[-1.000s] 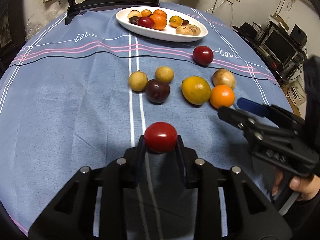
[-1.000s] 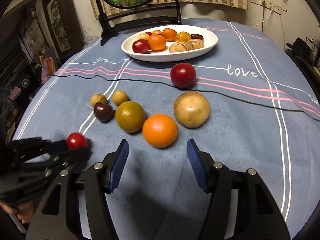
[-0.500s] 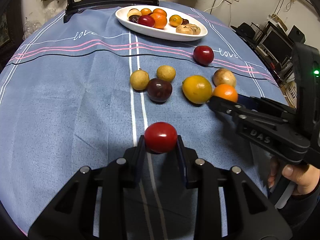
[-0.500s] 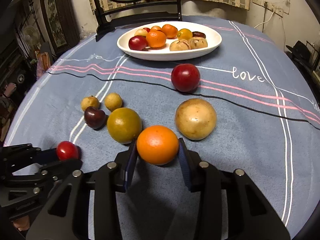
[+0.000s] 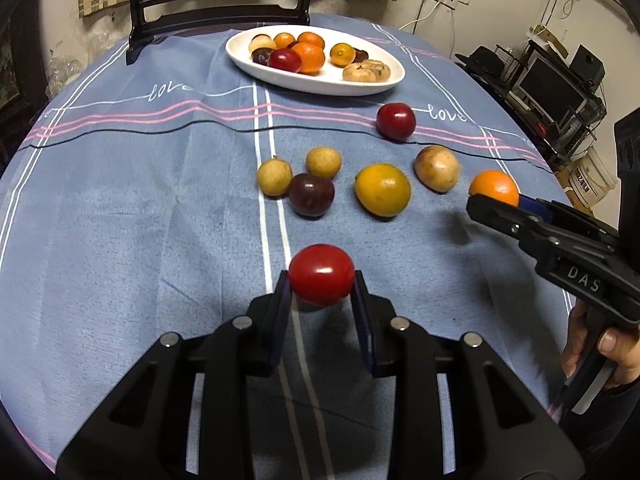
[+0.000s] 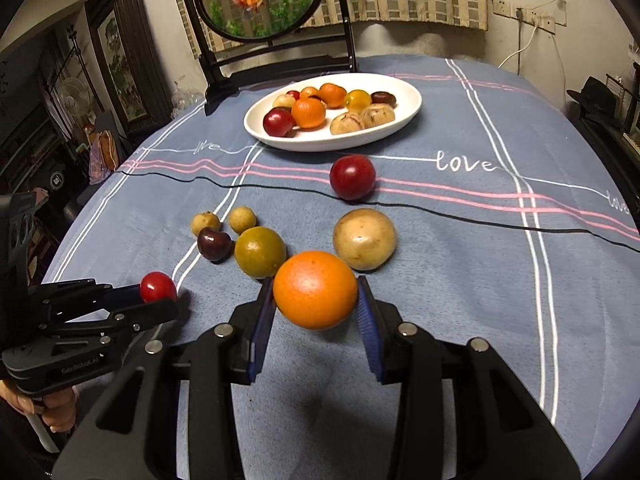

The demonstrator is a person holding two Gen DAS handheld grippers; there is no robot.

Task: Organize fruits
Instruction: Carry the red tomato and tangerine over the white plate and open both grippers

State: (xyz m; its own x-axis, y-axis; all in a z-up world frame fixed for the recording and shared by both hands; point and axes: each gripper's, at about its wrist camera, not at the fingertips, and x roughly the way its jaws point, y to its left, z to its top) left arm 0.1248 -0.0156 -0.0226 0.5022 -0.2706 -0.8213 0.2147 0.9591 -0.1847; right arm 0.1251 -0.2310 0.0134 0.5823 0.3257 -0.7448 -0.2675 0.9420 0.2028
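The orange [image 6: 315,295] sits between my right gripper's [image 6: 316,304] blue pads, which are closed in on its two sides, and its shadow on the cloth below suggests it is lifted clear, though I can't be sure. The small red fruit [image 5: 321,274] is clamped the same way in my left gripper [image 5: 321,284], the pads pressed against both flanks, and it too looks raised off the blue tablecloth [image 5: 120,208].

What matters for the next move is the white plate [image 6: 400,118]. It lies straight ahead of both loads at the far end of the table, its long axis running roughly across my line of reach. From the orange, the plate is forward and slightly left; from the red fruit, forward and slightly right. Neither side looks clearly nearer.

Between my loads and the plate lie the loose fruits: a yellow-green one [image 6: 260,252] and a tan one [image 6: 365,239] just ahead of the orange, a dark plum [image 6: 214,243] and two small tan fruits [image 6: 224,220] to the left of those, and a dark red fruit [image 6: 352,177] just short of the plate's near rim. I judge both loads should go over this cluster rather than through it. The plate's near right part looks barest.
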